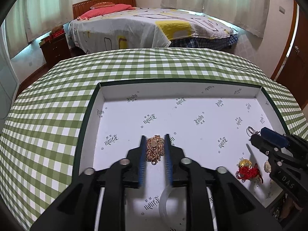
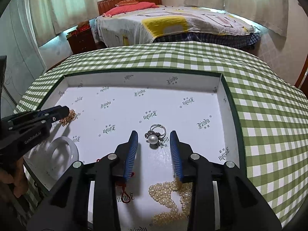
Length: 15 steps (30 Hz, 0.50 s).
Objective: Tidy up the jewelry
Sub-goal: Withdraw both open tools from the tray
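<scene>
A shallow white box (image 1: 179, 90) (image 2: 142, 80) with a dark green rim lies on the checked table. My left gripper (image 1: 155, 137) is open, its fingers either side of a heap of gold chain (image 1: 154, 150), which also shows in the right wrist view (image 2: 69, 117). My right gripper (image 2: 154, 132) is open, straddling a silver pearl ring (image 2: 155, 135); the ring shows in the left wrist view (image 1: 251, 130). A pearl necklace (image 2: 171, 202) lies under the right gripper. A red-cord charm (image 1: 247, 170) and a clear bangle (image 2: 62, 151) (image 1: 169, 202) lie in the box.
The table wears a green and white checked cloth (image 1: 48, 115) (image 2: 269, 105). A bed (image 1: 144, 25) and a dark wooden nightstand (image 1: 54, 48) stand beyond the table's far edge. A wooden door (image 1: 296, 61) is at the right.
</scene>
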Each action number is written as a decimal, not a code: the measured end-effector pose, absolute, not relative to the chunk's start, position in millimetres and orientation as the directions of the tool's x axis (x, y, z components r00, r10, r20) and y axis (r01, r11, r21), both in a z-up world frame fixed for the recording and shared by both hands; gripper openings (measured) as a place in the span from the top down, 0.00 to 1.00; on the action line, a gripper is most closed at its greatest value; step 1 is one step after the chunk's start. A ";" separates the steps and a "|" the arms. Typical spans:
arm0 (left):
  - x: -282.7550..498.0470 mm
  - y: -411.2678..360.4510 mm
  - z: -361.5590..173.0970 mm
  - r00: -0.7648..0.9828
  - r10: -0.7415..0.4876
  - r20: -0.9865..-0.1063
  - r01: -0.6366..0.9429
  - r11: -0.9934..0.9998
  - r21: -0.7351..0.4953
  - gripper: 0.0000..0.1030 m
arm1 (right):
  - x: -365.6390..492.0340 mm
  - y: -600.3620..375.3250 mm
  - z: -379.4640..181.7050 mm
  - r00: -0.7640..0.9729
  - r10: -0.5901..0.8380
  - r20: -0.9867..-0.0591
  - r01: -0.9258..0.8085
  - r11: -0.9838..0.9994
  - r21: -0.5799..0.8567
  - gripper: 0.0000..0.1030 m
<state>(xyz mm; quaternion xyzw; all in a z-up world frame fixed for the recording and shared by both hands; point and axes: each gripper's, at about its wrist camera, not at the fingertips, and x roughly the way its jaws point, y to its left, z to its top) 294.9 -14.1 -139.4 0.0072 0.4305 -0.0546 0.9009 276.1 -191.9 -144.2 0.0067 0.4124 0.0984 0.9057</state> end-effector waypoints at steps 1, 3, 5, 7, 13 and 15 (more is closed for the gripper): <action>293.0 -13.6 -137.6 0.630 -0.089 -0.771 0.101 0.994 -0.031 0.62 | 274.1 -192.2 -141.0 0.648 0.183 -0.739 -0.171 0.981 0.093 0.65; 287.6 -11.9 -132.3 0.647 -0.083 -0.758 0.093 0.995 -0.029 0.57 | 269.1 -192.5 -133.6 0.664 0.183 -0.726 -0.170 0.981 0.091 0.65; 283.0 -9.8 -126.7 0.656 -0.085 -0.750 0.089 0.995 -0.034 0.55 | 262.9 -192.5 -126.1 0.678 0.182 -0.712 -0.171 0.981 0.087 0.64; 275.4 -6.6 -118.4 0.669 -0.091 -0.737 0.086 0.995 -0.045 0.54 | 257.8 -193.3 -119.9 0.687 0.186 -0.702 -0.172 0.981 0.091 0.64; 244.5 1.8 -98.6 0.707 -0.097 -0.700 0.082 0.995 -0.055 0.54 | 226.9 -190.7 -103.3 0.706 0.206 -0.678 -0.183 0.977 0.106 0.64; 233.1 4.8 -93.9 0.717 -0.097 -0.690 0.078 0.995 -0.059 0.54 | 212.0 -188.1 -100.2 0.707 0.215 -0.674 -0.191 0.975 0.112 0.64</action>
